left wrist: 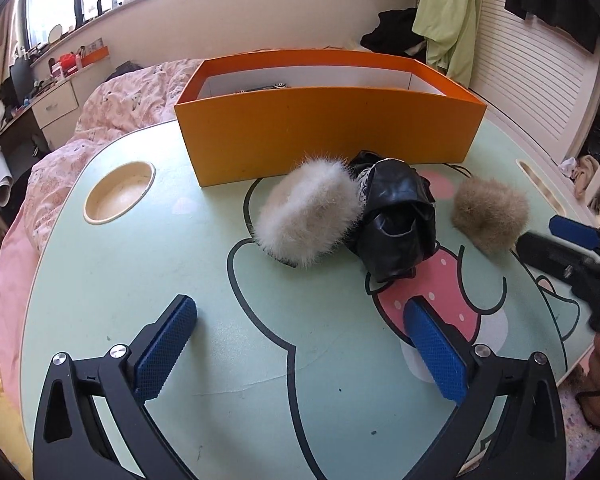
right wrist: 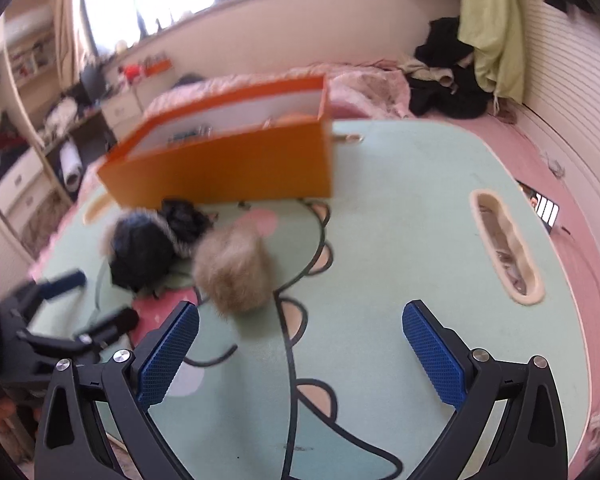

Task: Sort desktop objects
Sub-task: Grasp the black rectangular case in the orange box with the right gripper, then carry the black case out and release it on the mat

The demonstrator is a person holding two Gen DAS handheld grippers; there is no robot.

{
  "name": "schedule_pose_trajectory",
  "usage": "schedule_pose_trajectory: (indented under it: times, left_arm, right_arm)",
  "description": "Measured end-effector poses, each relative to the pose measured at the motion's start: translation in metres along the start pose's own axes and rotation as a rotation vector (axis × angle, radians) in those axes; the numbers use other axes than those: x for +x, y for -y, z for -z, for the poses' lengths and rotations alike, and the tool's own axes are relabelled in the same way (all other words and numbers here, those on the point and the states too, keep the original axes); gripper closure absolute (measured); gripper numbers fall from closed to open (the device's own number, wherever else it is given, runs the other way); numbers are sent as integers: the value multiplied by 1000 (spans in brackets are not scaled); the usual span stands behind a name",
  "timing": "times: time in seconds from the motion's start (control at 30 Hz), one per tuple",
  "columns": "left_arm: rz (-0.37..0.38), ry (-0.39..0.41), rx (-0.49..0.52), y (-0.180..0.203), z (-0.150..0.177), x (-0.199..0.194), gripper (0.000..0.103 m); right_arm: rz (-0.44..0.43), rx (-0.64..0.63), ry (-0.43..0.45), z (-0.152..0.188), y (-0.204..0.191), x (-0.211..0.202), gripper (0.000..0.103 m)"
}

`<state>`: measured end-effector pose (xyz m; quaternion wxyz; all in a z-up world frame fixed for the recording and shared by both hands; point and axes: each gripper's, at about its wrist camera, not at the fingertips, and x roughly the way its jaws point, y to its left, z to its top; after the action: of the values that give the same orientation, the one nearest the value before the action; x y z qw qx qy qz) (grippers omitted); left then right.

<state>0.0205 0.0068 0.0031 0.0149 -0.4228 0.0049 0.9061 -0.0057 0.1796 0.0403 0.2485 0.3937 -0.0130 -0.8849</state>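
Note:
An orange box (left wrist: 324,132) stands at the back of the green cartoon table (left wrist: 140,280); small items lie inside it. In front of it lie a white furry piece (left wrist: 308,212), a crumpled black leather piece (left wrist: 400,220) and a brown fur ball (left wrist: 490,212). My left gripper (left wrist: 300,344) is open and empty, above the table short of the white fur. My right gripper (right wrist: 300,352) is open and empty; the brown fur ball (right wrist: 234,272) lies just ahead of its left finger. The box (right wrist: 228,168) and the black piece (right wrist: 140,252) show blurred there. The right gripper also shows in the left wrist view (left wrist: 580,252).
A round cup recess (left wrist: 120,192) is at the table's left and a long slot (right wrist: 504,244) at its right. A pink bed (left wrist: 112,112) surrounds the table. A phone (right wrist: 544,208) lies past the right edge. Clothes (right wrist: 452,80) are piled beyond.

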Motion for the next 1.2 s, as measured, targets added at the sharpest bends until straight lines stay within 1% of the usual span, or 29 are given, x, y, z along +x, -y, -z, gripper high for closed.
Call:
schedule_pose_trajectory:
  times: [0.03,0.07,0.13,0.2,0.27,0.3,0.33,0.37,0.43,0.53,0.6,0.67,0.7,0.77,0.83,0.9,0.97,1.07,1.17,1.2]
  left_arm:
    - [0,0,0,0,0,0,0]
    - [0,1,0,0,0,0,0]
    - [0,2,0,0,0,-1,0]
    - [0,2,0,0,-1,-1,0]
    - [0,2,0,0,-1,-1,0]
    - [0,3,0,0,-1,-1,0]
    - [0,3,0,0,-1,-1,0]
    - [0,4,0,1,-1,-1,0]
    - [1,6,1,1,-1,-1,0]
    - [4,9,1,1,0,-2,0]
    - [5,11,2,1,0,-3,0]
    - [6,13,2,2,0,-3,0]
    - [7,14,2,2,0,-3,0]
    - [13,12,-2,1,1,-3,0]
    - [14,14,-1,1,1,-4,0]
    - [12,15,1,2,2,-4,0]
    - [13,15,1,3,2,-5,0]
    - [13,15,2,2,2,-4,0]
    - [13,16,1,4,2,-5,0]
    - [12,16,1,5,2,-5,0]
  right_arm:
    - [-43,8,0,-9,0,-5,1]
    - [-78,6,-6,-20,-3,-9,3]
    - [-137,-8,-18,-47,-16,-14,7]
    - [-223,-20,-46,-77,-35,-9,8]
    - [-315,-13,-115,-110,-57,9,15]
    - [-340,-12,-153,-124,-69,22,17]
    - [-348,-18,-192,-137,-82,36,22]
    - [-345,-27,-227,-147,-95,51,25]
    - [-328,-44,-309,-160,-118,86,27]
    - [-260,-69,-409,-165,-144,134,29]
    - [-213,-62,-461,-162,-149,162,37]
    - [-184,-56,-517,-158,-149,186,51]
    - [-163,-57,-548,-152,-147,196,52]
    - [-142,-65,-534,-153,-144,200,55]
    - [-113,-96,-536,-155,-146,197,63]
    - [-108,-99,-521,-159,-142,188,63]
    - [-131,-78,-487,-164,-133,176,63]
    - [-178,-65,-381,-177,-119,137,63]
    - [-204,-78,-274,-185,-107,86,63]
    - [-231,-64,-243,-185,-99,65,63]
